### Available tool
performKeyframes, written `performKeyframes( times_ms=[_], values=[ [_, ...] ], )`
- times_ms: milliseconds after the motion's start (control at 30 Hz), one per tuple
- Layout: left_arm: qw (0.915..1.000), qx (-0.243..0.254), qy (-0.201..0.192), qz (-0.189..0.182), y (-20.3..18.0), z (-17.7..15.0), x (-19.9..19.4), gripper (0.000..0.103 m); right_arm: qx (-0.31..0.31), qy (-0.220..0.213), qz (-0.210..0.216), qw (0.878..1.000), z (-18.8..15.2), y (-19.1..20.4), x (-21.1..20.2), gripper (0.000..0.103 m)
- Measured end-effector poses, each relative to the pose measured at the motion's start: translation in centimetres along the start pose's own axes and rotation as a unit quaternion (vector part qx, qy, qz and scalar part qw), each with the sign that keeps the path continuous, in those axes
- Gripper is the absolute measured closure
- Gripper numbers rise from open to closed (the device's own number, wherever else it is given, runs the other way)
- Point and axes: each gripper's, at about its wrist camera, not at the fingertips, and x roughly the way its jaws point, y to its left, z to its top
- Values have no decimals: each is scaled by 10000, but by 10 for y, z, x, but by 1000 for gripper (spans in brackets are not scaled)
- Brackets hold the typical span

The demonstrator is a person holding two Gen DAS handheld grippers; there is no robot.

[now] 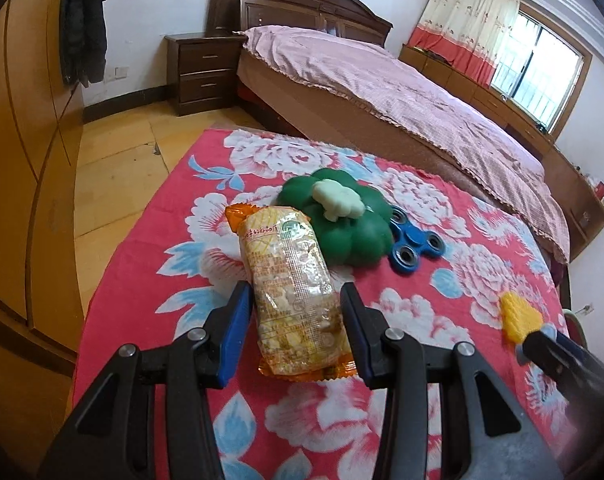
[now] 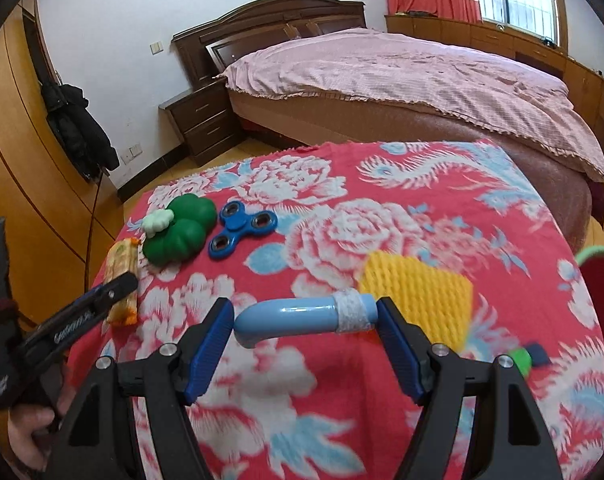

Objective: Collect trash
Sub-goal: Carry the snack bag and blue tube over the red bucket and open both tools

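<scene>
while both grippers grip trash, left gripper (image 1: 296, 312) clamping the snack packet (image 1: 292, 288), right gripper (image 2: 305, 332) pinching the blue handle (image 2: 302, 316) endwise, neither is binned; no bin shows.

My left claw (image 1: 296, 320) straddles the snack pack (image 1: 294, 292); straight ahead the green toy (image 1: 342, 232) touches the pack's far end and blocks that way, with the spinner (image 1: 412, 244) just beside it. Left of the pack the red cloth (image 1: 150, 280) lies bare to the table edge. My right claw (image 2: 306, 320) has the blue handle (image 2: 302, 316) across its mouth and the yellow mesh (image 2: 422, 288) just beyond. Between spinner and mesh the cloth is open, and the whole far half toward the bed (image 2: 382, 72) is free
</scene>
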Motion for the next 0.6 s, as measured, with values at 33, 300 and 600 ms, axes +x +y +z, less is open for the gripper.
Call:
performKeyframes(
  times_ms=[33, 300, 600],
  values=[
    [10000, 24, -22, 4, -2, -2, -5, 57, 8, -11, 9, 10000, -3, -2, -5, 28],
    [9997, 16, 58, -233, -18, -19, -32, 57, 305, -167, 41, 9994, -26, -30, -50, 28],
    [9980, 198, 106, -593, -52, -41, -63, 57, 658, -317, -59, 9973, -51, -63, -91, 28]
  ],
)
